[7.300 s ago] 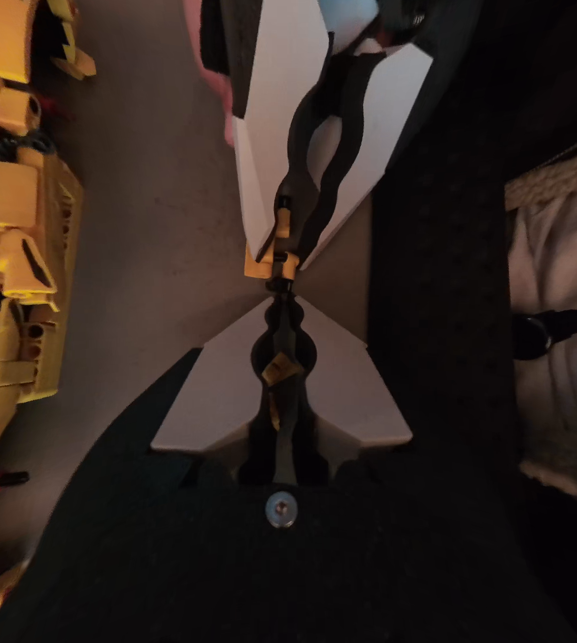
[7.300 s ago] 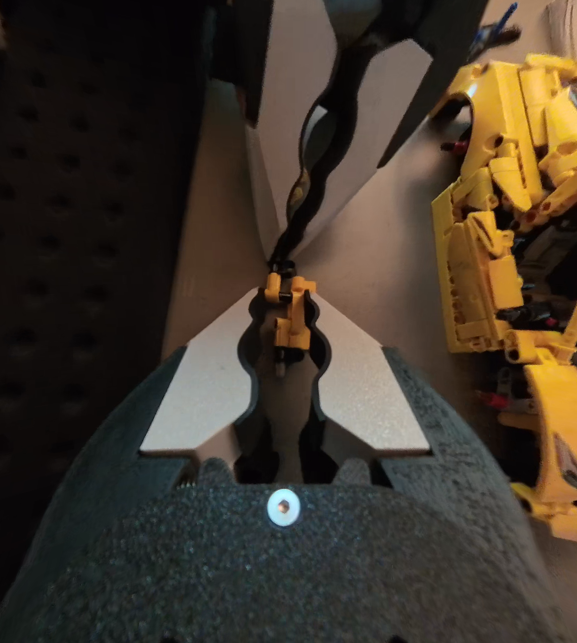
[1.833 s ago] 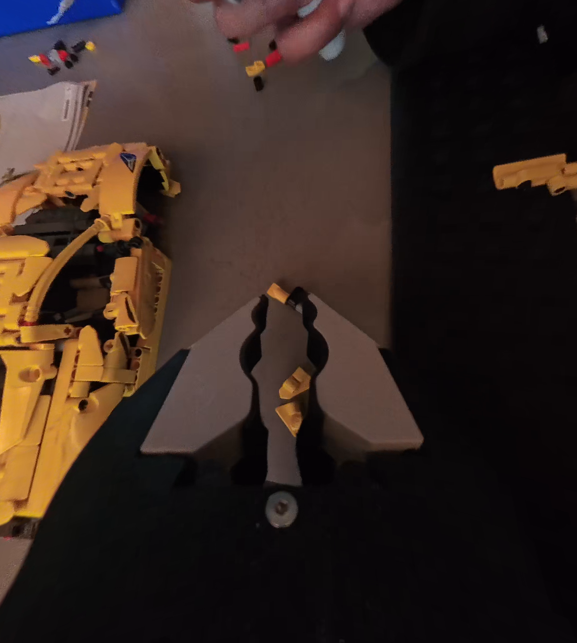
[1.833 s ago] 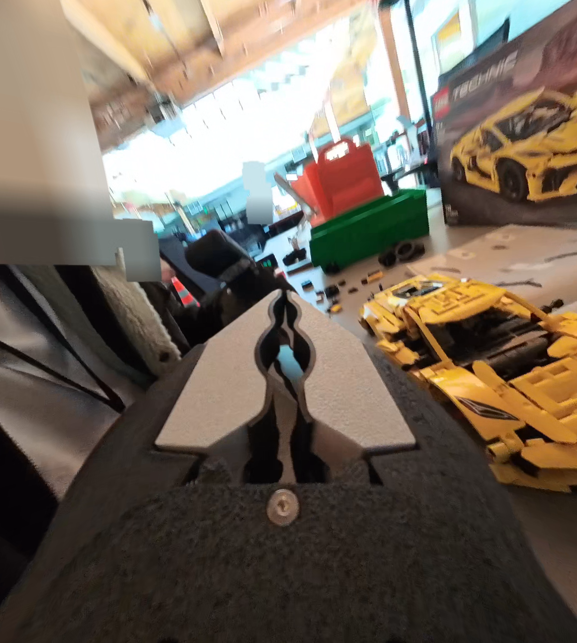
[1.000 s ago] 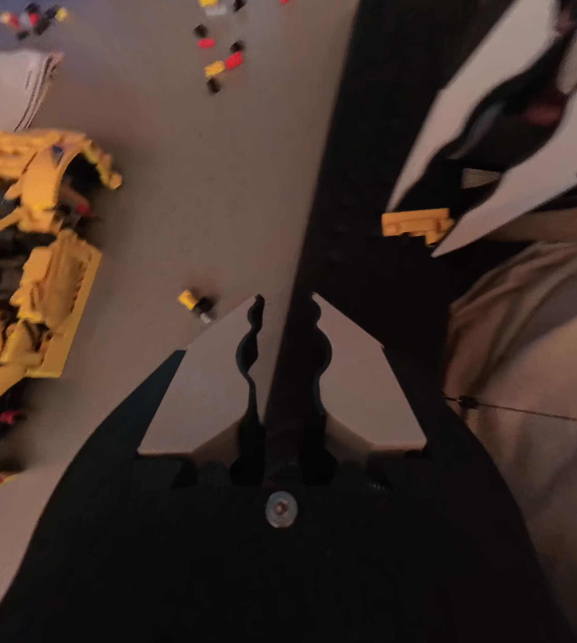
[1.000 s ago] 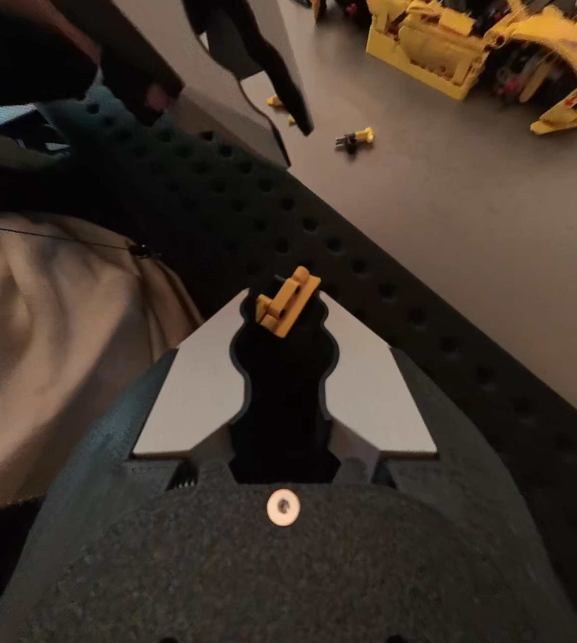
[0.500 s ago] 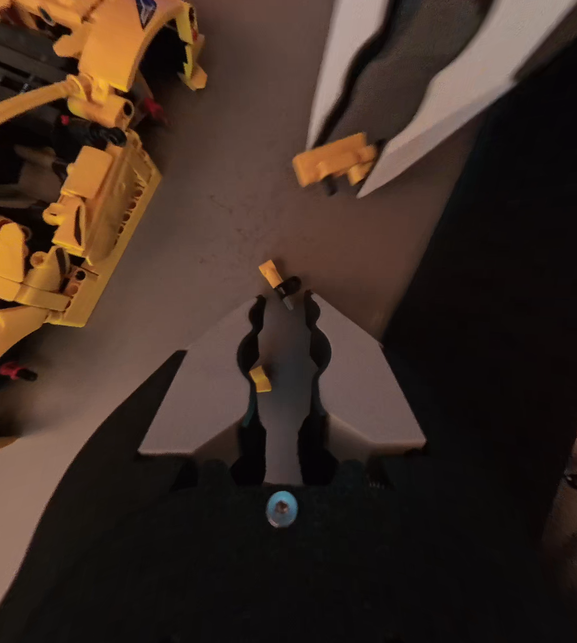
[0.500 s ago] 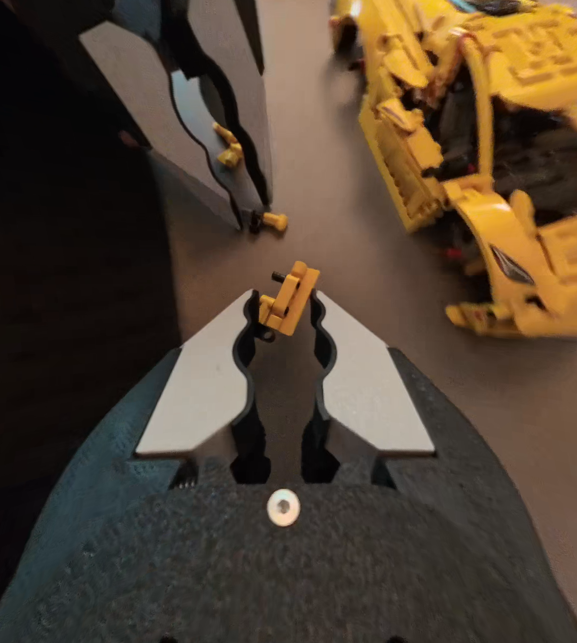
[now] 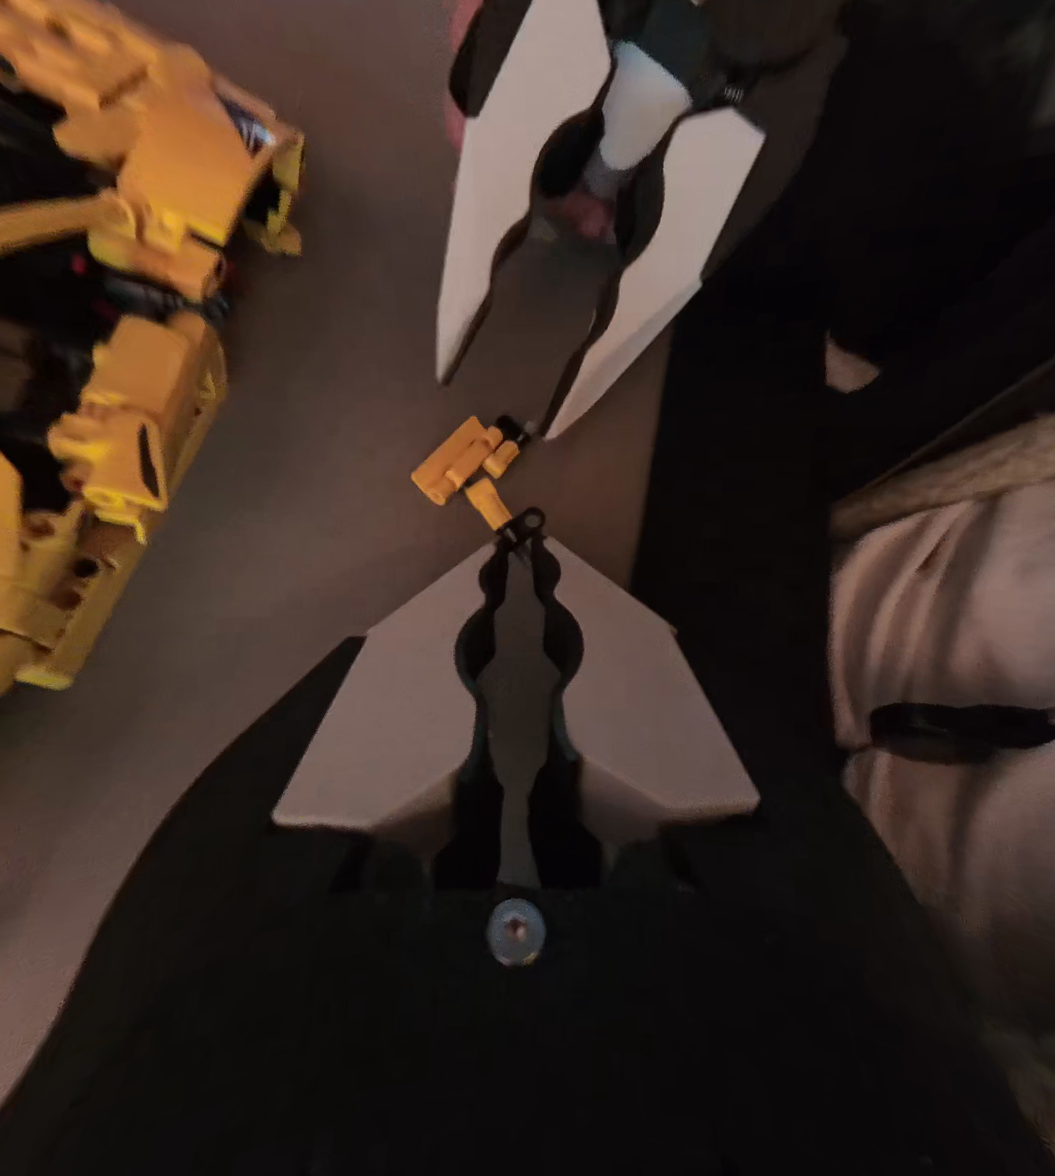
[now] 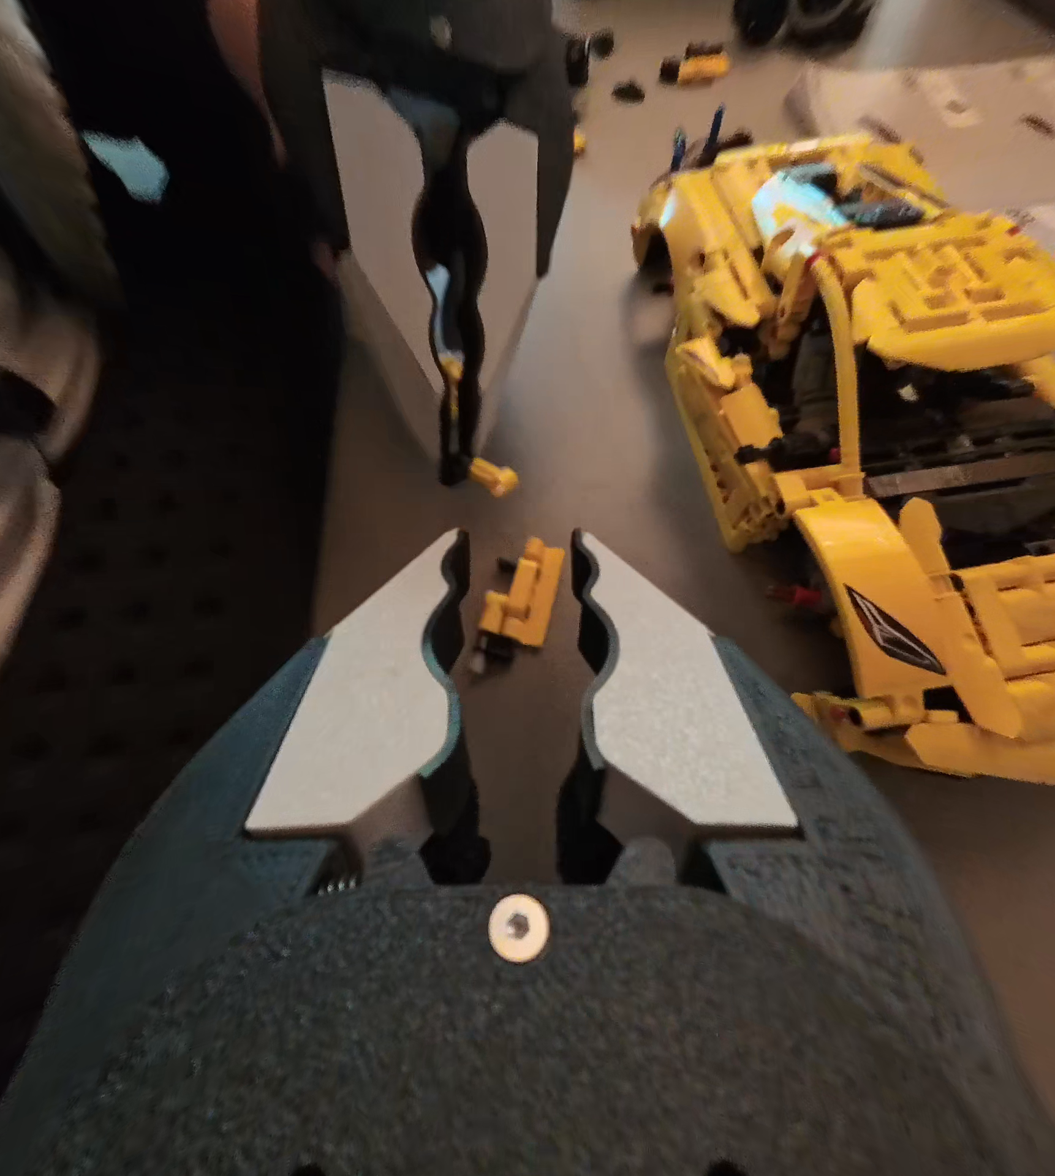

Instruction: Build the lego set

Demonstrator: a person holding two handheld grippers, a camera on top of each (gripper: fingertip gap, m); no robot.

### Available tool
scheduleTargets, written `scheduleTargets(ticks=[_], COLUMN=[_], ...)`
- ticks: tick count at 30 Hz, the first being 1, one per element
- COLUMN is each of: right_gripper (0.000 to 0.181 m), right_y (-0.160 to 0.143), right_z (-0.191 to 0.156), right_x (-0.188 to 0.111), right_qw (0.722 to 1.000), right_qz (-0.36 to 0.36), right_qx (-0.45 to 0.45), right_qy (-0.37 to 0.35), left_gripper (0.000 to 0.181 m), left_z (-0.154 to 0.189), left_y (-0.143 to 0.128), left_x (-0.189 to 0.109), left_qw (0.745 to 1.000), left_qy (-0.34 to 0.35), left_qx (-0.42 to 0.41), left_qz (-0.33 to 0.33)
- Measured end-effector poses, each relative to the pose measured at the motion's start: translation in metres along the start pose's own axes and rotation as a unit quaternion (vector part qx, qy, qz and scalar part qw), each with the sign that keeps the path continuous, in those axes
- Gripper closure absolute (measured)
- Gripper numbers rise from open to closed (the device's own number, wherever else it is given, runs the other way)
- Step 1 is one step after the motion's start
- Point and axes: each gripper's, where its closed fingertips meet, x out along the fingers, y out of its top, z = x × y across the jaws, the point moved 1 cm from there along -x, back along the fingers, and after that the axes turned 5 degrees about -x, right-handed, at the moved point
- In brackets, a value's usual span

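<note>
Left gripper (image 9: 517,541): my fingers are pinched on one small yellow connector with a black pin (image 9: 499,509), held at the tips.
Right gripper (image 10: 520,541): my fingers are spread; one yellow bracket piece (image 10: 522,604) lies on the table (image 10: 608,445) between them, untouched.
Car model (image 10: 894,445): one, yellow, to the right.
</note>
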Motion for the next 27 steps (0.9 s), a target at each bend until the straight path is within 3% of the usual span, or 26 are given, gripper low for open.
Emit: scheduleTargets(ticks=[3, 6, 9, 14, 17, 21, 23, 27], right_gripper=[0.151, 0.152, 0.156, 0.16, 0.171, 0.167, 0.173, 0.174], right_y=[0.018, 0.027, 0.023, 0.017, 0.018, 0.015, 0.016, 0.009], right_z=[-0.016, -0.024, -0.03, -0.03, -0.03, -0.03, -0.033, -0.021], right_x=[0.0, -0.004, -0.005, 0.001, 0.001, 0.002, 0.002, 0.004], right_qw=[0.993, 0.985, 0.991, 0.991, 0.99, 0.992, 0.991, 0.993], right_qz=[0.073, 0.125, 0.107, 0.089, 0.094, 0.086, 0.087, 0.067], right_qx=[0.079, 0.085, 0.019, 0.043, 0.044, 0.044, 0.047, 0.077], right_qy=[0.053, 0.085, 0.072, 0.089, 0.091, 0.084, 0.09, 0.053], left_gripper=[0.174, 0.174, 0.174, 0.174, 0.174, 0.174, 0.174, 0.174], left_z=[0.007, 0.025, 0.029, 0.026, 0.03, 0.031, 0.031, 0.016], left_y=[0.002, 0.01, 0.016, 0.006, 0.007, 0.004, 0.002, 0.007], left_x=[0.004, 0.005, 0.0, 0.002, 0.0, -0.001, 0.0, 0.0], left_qw=[0.988, 0.991, 0.99, 0.982, 0.982, 0.978, 0.976, 0.982], left_qy=[0.027, -0.057, -0.098, -0.065, -0.09, -0.098, -0.098, -0.054], left_qx=[0.152, 0.115, 0.095, 0.179, 0.168, 0.185, 0.196, 0.178], left_qz=[-0.006, 0.023, 0.045, -0.002, 0.001, -0.001, -0.011, -0.005])
